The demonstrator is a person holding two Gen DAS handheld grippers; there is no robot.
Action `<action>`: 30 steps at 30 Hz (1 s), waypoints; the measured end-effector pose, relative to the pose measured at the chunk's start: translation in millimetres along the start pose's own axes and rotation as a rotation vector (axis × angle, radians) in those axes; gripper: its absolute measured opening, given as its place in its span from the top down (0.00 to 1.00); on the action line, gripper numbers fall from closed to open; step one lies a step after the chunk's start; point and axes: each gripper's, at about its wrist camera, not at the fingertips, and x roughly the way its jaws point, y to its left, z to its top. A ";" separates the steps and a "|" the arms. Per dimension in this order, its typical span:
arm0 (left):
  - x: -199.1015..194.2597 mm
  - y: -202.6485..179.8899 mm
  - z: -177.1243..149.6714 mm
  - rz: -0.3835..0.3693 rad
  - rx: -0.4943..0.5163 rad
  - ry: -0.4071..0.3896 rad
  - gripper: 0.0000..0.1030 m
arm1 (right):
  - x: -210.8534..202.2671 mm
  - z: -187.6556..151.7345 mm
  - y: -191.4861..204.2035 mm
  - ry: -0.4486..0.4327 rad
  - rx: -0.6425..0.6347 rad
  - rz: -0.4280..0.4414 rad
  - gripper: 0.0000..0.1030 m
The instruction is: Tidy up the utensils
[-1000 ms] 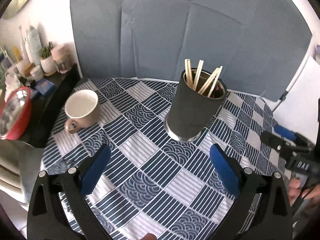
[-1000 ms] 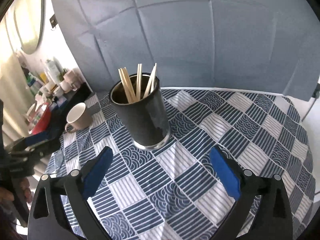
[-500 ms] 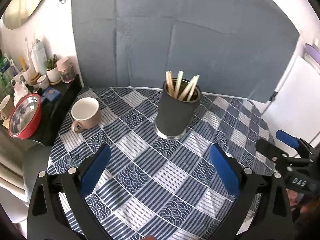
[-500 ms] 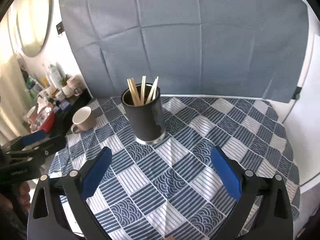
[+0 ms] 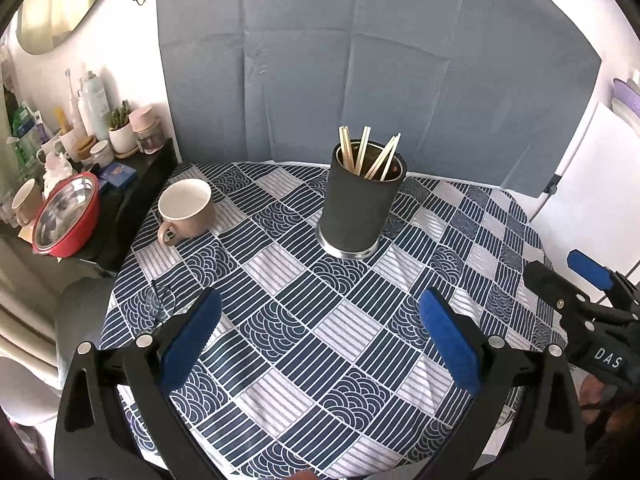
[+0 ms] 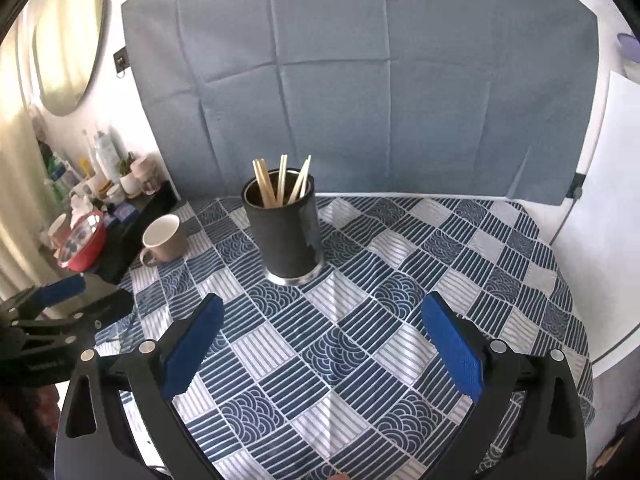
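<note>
While the left gripper (image 5: 320, 334) hangs above the near part of the patterned tablecloth (image 5: 280, 280), its blue pads (image 5: 191, 344) stand wide apart with nothing between them. From the left wrist view, the dark utensil holder (image 5: 362, 208) stands upright toward the far side of the table, well ahead of the fingers, with several pale chopsticks (image 5: 366, 154) leaning inside it. A beige mug (image 5: 186, 210) sits to its left, apart from it, and the right gripper (image 5: 584, 300) shows at the right edge. From the right wrist view, the right gripper (image 6: 320, 336) is likewise spread wide and empty over the tablecloth (image 6: 400, 280), with the utensil holder (image 6: 286, 236) ahead and left of centre, chopsticks (image 6: 280, 180) upright in it, the mug (image 6: 164, 240) farther left, and the left gripper (image 6: 60, 308) at the left edge.
</note>
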 end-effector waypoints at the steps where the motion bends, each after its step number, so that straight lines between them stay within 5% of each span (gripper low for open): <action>1: 0.1 -0.9 -1.0 0.004 0.007 0.002 0.06 | 0.3 -0.5 0.1 0.001 0.002 0.004 0.08; 30: -8.0 0.3 -2.0 -0.013 -0.004 -0.043 0.06 | 6.2 -3.9 -0.4 -0.004 -0.006 0.003 0.08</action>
